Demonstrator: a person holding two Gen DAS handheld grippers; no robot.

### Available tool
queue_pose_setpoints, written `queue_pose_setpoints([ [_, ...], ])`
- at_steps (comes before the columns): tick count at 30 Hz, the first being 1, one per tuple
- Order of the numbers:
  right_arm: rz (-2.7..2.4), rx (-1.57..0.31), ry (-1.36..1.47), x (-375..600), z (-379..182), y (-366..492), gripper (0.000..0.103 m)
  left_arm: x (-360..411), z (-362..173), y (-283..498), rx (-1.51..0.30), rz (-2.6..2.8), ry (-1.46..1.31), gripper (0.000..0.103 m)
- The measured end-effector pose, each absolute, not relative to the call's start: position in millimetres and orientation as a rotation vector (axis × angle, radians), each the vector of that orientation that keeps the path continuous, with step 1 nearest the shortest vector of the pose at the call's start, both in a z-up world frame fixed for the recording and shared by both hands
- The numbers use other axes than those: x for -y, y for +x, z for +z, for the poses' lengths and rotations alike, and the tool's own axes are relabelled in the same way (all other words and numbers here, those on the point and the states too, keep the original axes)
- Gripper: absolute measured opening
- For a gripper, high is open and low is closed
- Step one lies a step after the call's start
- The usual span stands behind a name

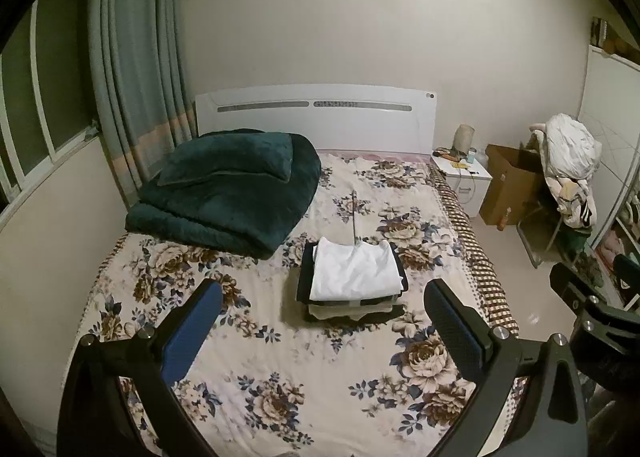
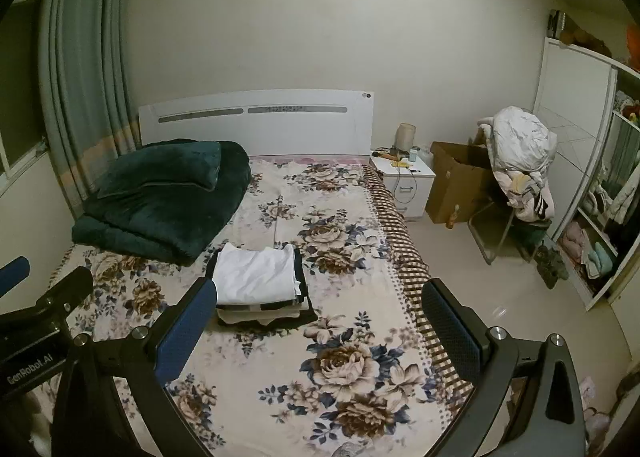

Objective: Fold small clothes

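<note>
One stack of folded small clothes (image 1: pixel 354 283), white garment on top, sits mid-bed on the floral bedsheet (image 1: pixel 320 385). Two grippers, left gripper (image 1: pixel 324 333) and right gripper (image 2: pixel 316 333), hover nearside, fingers apart, empty. One folded dark-green quilt (image 1: pixel 228 201) far left. Left gripper body reads "GenRobot.AI".

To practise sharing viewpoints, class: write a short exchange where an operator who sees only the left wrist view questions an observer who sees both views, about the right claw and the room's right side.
Operator: My left wrist view shows only the right claw's body. Is it holding anything?
Observer: No. The right claw is open and empty above the bedspread, with the folded stack by its left finger.
Operator: What's beyond the chair?
Observer: An open wardrobe with clothes on its shelves.
</note>
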State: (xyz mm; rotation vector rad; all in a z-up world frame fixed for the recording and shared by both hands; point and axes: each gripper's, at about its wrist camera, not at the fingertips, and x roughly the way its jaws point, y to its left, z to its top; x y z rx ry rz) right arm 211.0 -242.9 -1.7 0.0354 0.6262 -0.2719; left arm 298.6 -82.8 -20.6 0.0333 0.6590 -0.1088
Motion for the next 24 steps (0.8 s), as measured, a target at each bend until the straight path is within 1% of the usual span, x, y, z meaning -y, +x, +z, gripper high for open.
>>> queue_pose_setpoints([
  [24,-0.254,-0.629,0.019,240.1,6.9,206.2,0.103,79.0,-16.7,288.8,-0.661,-0.113,0.031,0.103],
])
